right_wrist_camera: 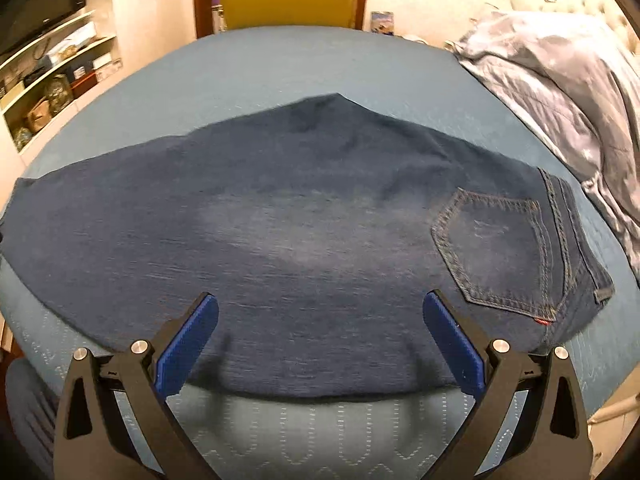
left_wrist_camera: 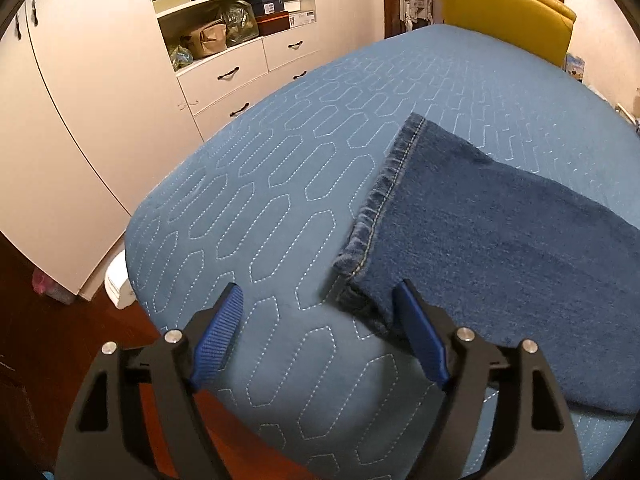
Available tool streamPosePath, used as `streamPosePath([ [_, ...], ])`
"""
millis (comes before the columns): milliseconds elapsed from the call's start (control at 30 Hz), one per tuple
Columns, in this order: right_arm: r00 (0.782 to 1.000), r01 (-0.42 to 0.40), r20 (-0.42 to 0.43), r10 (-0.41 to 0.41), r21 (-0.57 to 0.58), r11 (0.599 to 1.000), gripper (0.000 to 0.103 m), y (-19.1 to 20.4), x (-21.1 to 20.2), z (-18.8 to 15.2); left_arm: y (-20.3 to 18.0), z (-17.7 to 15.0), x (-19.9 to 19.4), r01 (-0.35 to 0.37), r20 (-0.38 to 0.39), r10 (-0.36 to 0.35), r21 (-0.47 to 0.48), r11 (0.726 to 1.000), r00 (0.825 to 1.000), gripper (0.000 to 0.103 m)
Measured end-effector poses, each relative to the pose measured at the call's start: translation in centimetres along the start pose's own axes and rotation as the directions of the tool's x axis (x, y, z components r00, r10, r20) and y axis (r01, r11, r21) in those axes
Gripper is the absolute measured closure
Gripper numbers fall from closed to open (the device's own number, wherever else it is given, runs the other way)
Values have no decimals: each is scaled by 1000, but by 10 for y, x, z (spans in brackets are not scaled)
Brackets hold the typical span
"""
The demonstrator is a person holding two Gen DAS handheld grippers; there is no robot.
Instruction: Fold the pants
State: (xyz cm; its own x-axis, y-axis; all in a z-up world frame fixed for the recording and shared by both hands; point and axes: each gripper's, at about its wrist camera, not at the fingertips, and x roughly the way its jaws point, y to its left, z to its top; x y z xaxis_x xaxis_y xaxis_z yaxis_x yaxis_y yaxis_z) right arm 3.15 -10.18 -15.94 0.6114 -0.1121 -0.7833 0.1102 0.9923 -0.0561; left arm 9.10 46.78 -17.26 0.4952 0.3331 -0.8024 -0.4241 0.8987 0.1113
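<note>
Dark blue jeans [right_wrist_camera: 280,232] lie flat across a blue quilted table [right_wrist_camera: 280,64], legs stacked, with the back pocket [right_wrist_camera: 496,248] and waistband at the right. In the left wrist view the leg hem [left_wrist_camera: 384,200] lies at the jeans' left end. My left gripper [left_wrist_camera: 320,300] is open and empty, just in front of the near hem corner, its right finger close to the denim. My right gripper [right_wrist_camera: 320,308] is open and empty above the near edge of the jeans' middle.
A white wardrobe with shelves and drawers [left_wrist_camera: 224,40] stands left of the table. A yellow chair [left_wrist_camera: 508,12] is at the far side. A grey quilted blanket [right_wrist_camera: 560,80] lies at the right. The table's near-left edge [left_wrist_camera: 136,272] drops to a wooden floor.
</note>
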Motion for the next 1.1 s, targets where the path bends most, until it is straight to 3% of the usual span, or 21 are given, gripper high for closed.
streamPosePath([
  [133, 998, 26, -54, -27, -15, 1000, 4, -5, 13, -7, -7, 2, -15, -30, -3, 30, -21, 999, 1000, 27],
  [300, 994, 41, -105, -42, -9, 999, 4, -8, 29, -20, -43, -3, -59, 69, 87, -70, 16, 997, 994, 27],
  [467, 994, 42, -102, -43, -16, 999, 4, -8, 31, -22, -90, -10, -79, 147, 107, -159, 110, 983, 981, 27],
  [700, 994, 38, -99, -39, -16, 999, 4, -7, 31, -23, -146, -23, -77, 205, 63, -223, 215, 955, 973, 26],
  [1100, 996, 22, -80, -24, -20, 1000, 4, -8, 30, -28, -153, -39, -45, 232, -36, -230, 217, 948, 973, 23],
])
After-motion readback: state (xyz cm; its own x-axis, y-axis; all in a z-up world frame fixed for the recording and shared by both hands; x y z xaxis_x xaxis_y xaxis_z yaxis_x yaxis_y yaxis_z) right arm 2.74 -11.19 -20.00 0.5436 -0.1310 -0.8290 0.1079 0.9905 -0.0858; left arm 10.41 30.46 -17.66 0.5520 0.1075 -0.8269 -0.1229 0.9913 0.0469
